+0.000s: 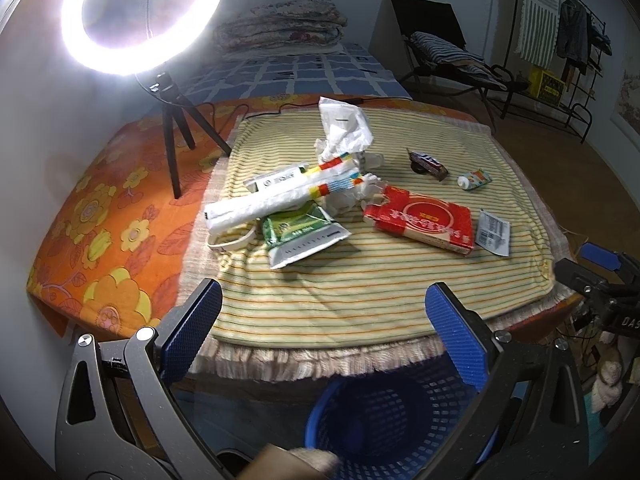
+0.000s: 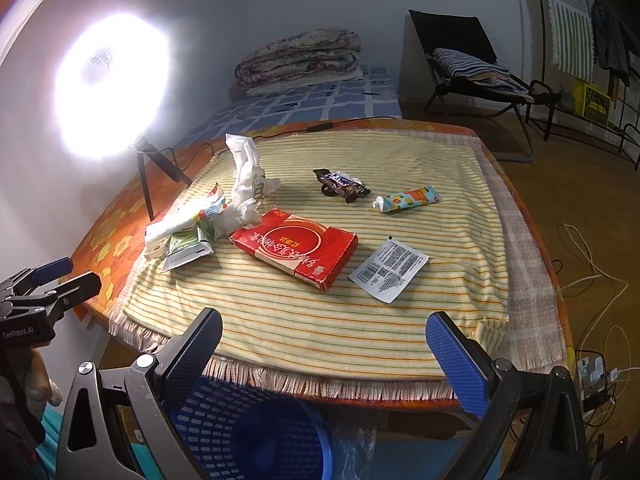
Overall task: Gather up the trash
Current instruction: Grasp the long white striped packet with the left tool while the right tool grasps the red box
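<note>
Both grippers gape with nothing in them at the near edge of the bed, trash spread on the striped towel.

The left gripper (image 1: pixel 324 332) and right gripper (image 2: pixel 324 344) hang with jaws wide apart above a blue basket (image 1: pixel 384 420) that stands on the floor below the bed's near edge. On the towel (image 2: pixel 304 320) a red box (image 2: pixel 294 248) lies near the middle, with a white leaflet (image 2: pixel 389 270) just beside it toward the right edge. Toward the far edge lie a dark candy wrapper (image 2: pixel 340 185) and a small tube (image 2: pixel 408 199), close together but apart. By the left edge sits a heap: crumpled white bags (image 2: pixel 244 172), a white roll (image 1: pixel 276 194) and a green packet (image 1: pixel 300 234) under it. A ring light (image 1: pixel 140 12) on a tripod stands at the far left corner, on the orange floral sheet (image 1: pixel 104 216).
</note>
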`<state>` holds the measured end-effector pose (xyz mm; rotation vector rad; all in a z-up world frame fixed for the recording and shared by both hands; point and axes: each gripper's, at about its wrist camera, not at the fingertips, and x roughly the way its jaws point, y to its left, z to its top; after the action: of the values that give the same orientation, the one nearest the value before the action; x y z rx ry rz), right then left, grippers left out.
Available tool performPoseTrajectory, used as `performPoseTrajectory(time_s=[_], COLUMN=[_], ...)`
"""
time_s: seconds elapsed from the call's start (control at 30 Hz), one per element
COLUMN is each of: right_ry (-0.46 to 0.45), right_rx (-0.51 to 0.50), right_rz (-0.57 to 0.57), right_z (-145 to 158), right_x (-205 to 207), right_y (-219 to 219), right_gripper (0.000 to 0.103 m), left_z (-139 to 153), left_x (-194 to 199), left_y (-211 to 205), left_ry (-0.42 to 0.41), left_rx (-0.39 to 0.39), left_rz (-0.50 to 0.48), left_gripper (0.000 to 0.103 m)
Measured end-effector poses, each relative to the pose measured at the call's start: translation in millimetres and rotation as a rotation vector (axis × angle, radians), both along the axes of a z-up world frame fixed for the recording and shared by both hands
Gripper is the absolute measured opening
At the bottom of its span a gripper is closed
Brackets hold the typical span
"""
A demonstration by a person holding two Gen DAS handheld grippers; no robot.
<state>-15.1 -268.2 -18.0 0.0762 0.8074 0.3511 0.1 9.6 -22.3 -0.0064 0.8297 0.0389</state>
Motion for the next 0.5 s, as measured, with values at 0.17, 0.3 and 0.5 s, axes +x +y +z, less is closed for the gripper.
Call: performPoseTrajectory(time_s=[0.17,0.3,0.5], right_ry=[-0.042,-0.028,0.040], right_rx=[0.006,0.025,0.003], right_rz=[0.026,0.062,0.127], right_z=[-2.5,-7.2,-12.9], right_x=[1.1,9.2,31.9], right_y=[-3.0,-5.6,1.7], right_gripper=[0.103,0.103,0.103], left_z=[-4.3,-4.2,-10.0], left_x=[8.3,21.2,53.2], left_y=[20.5,36.5,49.9], left_ry=[0.012,0.032,0.079], left_rx=[-0.014,-0.040,-0.076], left_rz=[0.006,0.010,-0.027], left_gripper=[0.103,0.103,0.103])
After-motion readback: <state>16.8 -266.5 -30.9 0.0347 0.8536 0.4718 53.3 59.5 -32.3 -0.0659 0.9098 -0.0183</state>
